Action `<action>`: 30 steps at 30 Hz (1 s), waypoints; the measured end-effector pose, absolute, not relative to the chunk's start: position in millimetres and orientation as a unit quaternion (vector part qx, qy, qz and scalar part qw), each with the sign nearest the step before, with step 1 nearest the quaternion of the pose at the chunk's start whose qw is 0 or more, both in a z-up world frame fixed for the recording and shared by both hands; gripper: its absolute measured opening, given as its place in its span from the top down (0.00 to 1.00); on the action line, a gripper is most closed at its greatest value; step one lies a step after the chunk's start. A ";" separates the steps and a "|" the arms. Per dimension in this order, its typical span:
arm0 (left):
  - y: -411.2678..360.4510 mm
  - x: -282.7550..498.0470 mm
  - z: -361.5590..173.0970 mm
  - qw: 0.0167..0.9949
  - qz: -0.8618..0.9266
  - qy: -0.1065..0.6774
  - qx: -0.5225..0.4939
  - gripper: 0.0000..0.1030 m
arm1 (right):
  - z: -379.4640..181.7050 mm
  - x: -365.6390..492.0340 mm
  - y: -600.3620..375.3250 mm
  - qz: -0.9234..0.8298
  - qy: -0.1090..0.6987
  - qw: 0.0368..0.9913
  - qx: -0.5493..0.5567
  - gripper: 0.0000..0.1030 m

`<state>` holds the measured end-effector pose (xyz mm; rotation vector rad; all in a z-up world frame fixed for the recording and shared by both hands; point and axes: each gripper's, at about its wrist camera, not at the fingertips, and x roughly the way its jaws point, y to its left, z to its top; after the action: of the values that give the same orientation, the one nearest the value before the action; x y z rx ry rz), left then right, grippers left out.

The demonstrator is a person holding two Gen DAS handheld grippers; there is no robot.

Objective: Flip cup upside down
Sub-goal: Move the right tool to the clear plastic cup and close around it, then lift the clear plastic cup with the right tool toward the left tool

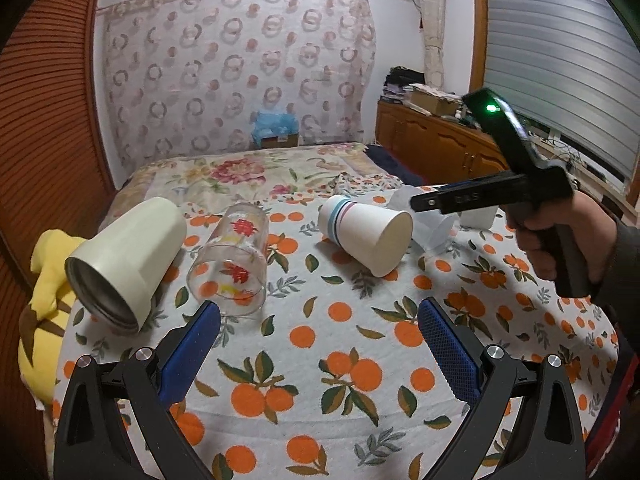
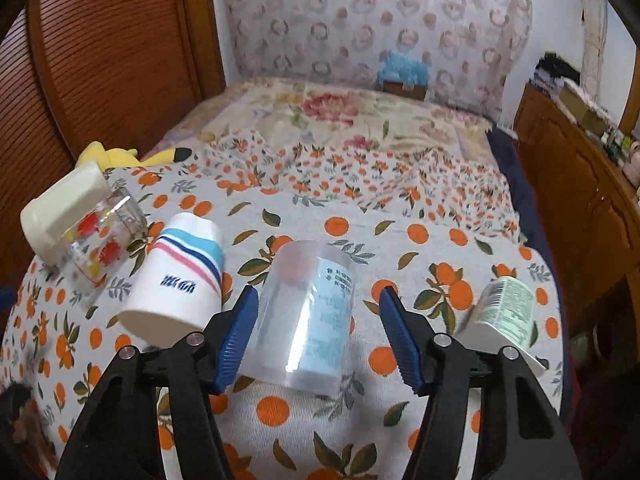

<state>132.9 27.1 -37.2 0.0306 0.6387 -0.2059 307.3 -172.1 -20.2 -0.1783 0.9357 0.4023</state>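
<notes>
Several cups lie on their sides on the orange-print cloth. A translucent plastic cup (image 2: pixel 308 312) with a pale blue label lies between the spread fingers of my right gripper (image 2: pixel 318 300), which is open around it; no contact shows. It also shows in the left wrist view (image 1: pixel 434 226), partly behind the right gripper's body (image 1: pixel 472 196). A white paper cup with blue and pink stripes (image 2: pixel 180 280) (image 1: pixel 366 234) lies to its left. My left gripper (image 1: pixel 318 316) is open and empty above the cloth.
A clear glass with red leaf prints (image 1: pixel 234 260) (image 2: pixel 100 236) and a cream steel-lined tumbler (image 1: pixel 128 258) (image 2: pixel 64 212) lie at the left. A yellow plush toy (image 1: pixel 44 304) sits at the left edge. A white labelled container (image 2: pixel 506 312) lies right of my right gripper. A wooden cabinet (image 2: pixel 580 184) stands right.
</notes>
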 end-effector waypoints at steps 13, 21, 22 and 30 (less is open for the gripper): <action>24.6 137.9 -40.7 0.942 -0.113 0.315 0.018 0.08 | -33.6 312.7 -167.5 0.168 0.501 0.845 -0.079 0.42; 35.2 113.2 -35.6 0.946 -0.102 0.306 0.004 0.08 | -1.3 268.2 -180.5 0.180 0.467 0.863 -0.069 0.43; 35.9 109.2 -34.8 0.947 -0.099 0.305 0.001 0.08 | 2.5 259.1 -180.3 0.186 0.463 0.864 -0.070 0.43; 48.0 85.7 -37.5 0.946 -0.081 0.313 -0.022 0.08 | 13.4 184.0 -166.5 0.242 0.445 0.859 -0.076 0.43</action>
<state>85.7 48.0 -37.5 -0.0449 0.6375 -0.1657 184.0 -166.5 13.4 -0.1597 0.9345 0.5092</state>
